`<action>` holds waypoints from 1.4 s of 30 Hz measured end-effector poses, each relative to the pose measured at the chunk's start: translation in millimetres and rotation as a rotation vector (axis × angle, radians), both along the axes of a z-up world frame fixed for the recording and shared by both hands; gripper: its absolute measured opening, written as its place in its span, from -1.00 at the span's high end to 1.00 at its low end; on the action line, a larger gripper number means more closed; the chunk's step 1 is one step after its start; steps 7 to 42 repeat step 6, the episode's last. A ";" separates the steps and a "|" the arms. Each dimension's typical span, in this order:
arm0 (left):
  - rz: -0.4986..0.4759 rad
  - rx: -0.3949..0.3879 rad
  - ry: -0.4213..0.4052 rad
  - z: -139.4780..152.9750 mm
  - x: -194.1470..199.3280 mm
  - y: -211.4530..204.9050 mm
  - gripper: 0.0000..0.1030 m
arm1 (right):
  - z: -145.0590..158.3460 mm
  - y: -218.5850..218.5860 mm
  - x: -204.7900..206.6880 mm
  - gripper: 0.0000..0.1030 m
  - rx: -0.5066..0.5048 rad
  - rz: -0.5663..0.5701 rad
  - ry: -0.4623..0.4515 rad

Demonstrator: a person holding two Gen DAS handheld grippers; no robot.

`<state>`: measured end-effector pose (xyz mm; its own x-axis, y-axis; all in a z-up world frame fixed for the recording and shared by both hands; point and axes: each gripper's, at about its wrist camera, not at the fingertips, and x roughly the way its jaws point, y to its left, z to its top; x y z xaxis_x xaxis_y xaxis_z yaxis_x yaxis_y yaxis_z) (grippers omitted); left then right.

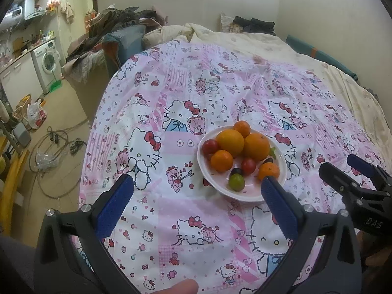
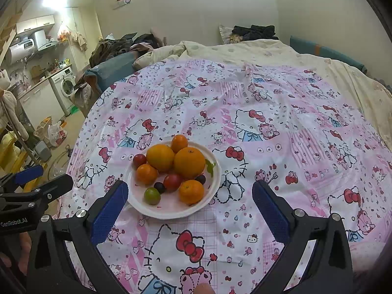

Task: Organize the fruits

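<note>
A white plate (image 2: 215,171) of fruit sits on a pink cartoon-cat bedsheet (image 2: 269,127), holding 2 large oranges (image 2: 189,163), 3 small tangerines (image 2: 191,191), 2 red tomatoes (image 2: 172,181), a green one (image 2: 152,196) and dark grapes (image 2: 159,187). The left gripper (image 1: 197,187) and right gripper (image 2: 189,192) hover just in front of the plate, each with its blue-padded fingers (image 1: 114,205) spread wide and empty. The right gripper's left finger overlaps the plate's near-left rim in its own view.

A round white plate (image 2: 215,183) is sitting on the pink cartoon-print cloth (image 2: 269,122), holding five orange citrus fruits (image 2: 189,163) with small round fruits (image 2: 152,196) lying before them.
</note>
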<state>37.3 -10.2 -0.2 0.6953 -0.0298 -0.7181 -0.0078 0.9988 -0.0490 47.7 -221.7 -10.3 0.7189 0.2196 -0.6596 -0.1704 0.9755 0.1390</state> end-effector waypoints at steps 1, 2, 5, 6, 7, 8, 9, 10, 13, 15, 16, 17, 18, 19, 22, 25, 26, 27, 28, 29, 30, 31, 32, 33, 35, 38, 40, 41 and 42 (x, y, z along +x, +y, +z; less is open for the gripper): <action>0.001 0.000 0.001 -0.1 0.7 -0.4 -0.99 | 0.1 0.0 0.0 -1.00 0.000 0.000 0.000; 0.000 0.001 0.003 -0.2 0.3 -0.4 -0.99 | 0.1 0.1 -0.1 -1.00 0.001 0.001 0.000; 0.009 0.011 -0.006 0.2 -0.5 -0.9 -0.99 | 0.5 0.5 -0.1 -1.00 0.000 0.005 -0.002; 0.010 0.013 -0.003 -0.1 -0.4 -1.0 -0.99 | 0.5 0.8 -0.5 -1.00 0.000 0.006 -0.002; 0.010 0.013 -0.003 -0.1 -0.4 -1.0 -0.99 | 0.5 0.8 -0.5 -1.00 0.000 0.006 -0.002; 0.010 0.013 -0.003 -0.1 -0.4 -1.0 -0.99 | 0.5 0.8 -0.5 -1.00 0.000 0.006 -0.002; 0.010 0.013 -0.003 -0.1 -0.4 -1.0 -0.99 | 0.5 0.8 -0.5 -1.00 0.000 0.006 -0.002; 0.010 0.013 -0.003 -0.1 -0.4 -1.0 -0.99 | 0.5 0.8 -0.5 -1.00 0.000 0.006 -0.002; 0.010 0.013 -0.003 -0.1 -0.4 -1.0 -0.99 | 0.5 0.8 -0.5 -1.00 0.000 0.006 -0.002; 0.010 0.013 -0.003 -0.1 -0.4 -1.0 -0.99 | 0.5 0.8 -0.5 -1.00 0.000 0.006 -0.002; 0.010 0.013 -0.003 -0.1 -0.4 -1.0 -0.99 | 0.5 0.8 -0.5 -1.00 0.000 0.006 -0.002; 0.010 0.013 -0.003 -0.1 -0.4 -1.0 -0.99 | 0.5 0.8 -0.5 -1.00 0.000 0.006 -0.002; 0.010 0.013 -0.003 -0.1 -0.4 -1.0 -0.99 | 0.5 0.8 -0.5 -1.00 0.000 0.006 -0.002; 0.010 0.013 -0.003 -0.1 -0.4 -1.0 -0.99 | 0.5 0.8 -0.5 -1.00 0.000 0.006 -0.002; 0.010 0.013 -0.003 -0.1 -0.4 -1.0 -0.99 | 0.5 0.8 -0.5 -1.00 0.000 0.006 -0.002; 0.010 0.013 -0.003 -0.1 -0.4 -1.0 -0.99 | 0.5 0.8 -0.5 -1.00 0.000 0.006 -0.002; 0.010 0.013 -0.003 -0.1 -0.4 -1.0 -0.99 | 0.5 0.8 -0.5 -1.00 0.000 0.006 -0.002; 0.010 0.013 -0.003 -0.1 -0.4 -1.0 -0.99 | 0.5 0.8 -0.5 -1.00 0.000 0.006 -0.002; 0.010 0.013 -0.003 -0.1 -0.4 -1.0 -0.99 | 0.5 0.8 -0.5 -1.00 0.000 0.006 -0.002; 0.010 0.013 -0.003 -0.1 -0.4 -1.0 -0.99 | 0.5 0.8 -0.5 -1.00 0.000 0.006 -0.002; 0.010 0.013 -0.003 -0.1 -0.4 -1.0 -0.99 | 0.5 0.8 -0.5 -1.00 0.000 0.006 -0.002; 0.010 0.013 -0.003 -0.1 -0.4 -1.0 -0.99 | 0.5 0.8 -0.5 -1.00 0.000 0.006 -0.002; 0.010 0.013 -0.003 -0.1 -0.4 -1.0 -0.99 | 0.5 0.8 -0.5 -1.00 0.000 0.006 -0.002; 0.010 0.013 -0.003 -0.1 -0.4 -1.0 -0.99 | 0.5 0.8 -0.5 -1.00 0.000 0.006 -0.002; 0.010 0.013 -0.003 -0.1 -0.4 -1.0 -0.99 | 0.5 0.8 -0.5 -1.00 0.000 0.006 -0.002; 0.010 0.013 -0.003 -0.1 -0.4 -1.0 -0.99 | 0.5 0.8 -0.5 -1.00 0.000 0.006 -0.002; 0.010 0.013 -0.003 -0.1 -0.4 -1.0 -0.99 | 0.5 0.8 -0.5 -1.00 0.000 0.006 -0.002; 0.010 0.013 -0.003 -0.1 -0.4 -1.0 -0.99 | 0.5 0.8 -0.5 -1.00 0.000 0.006 -0.002; 0.010 0.013 -0.003 -0.1 -0.4 -1.0 -0.99 | 0.5 0.8 -0.5 -1.00 0.000 0.006 -0.002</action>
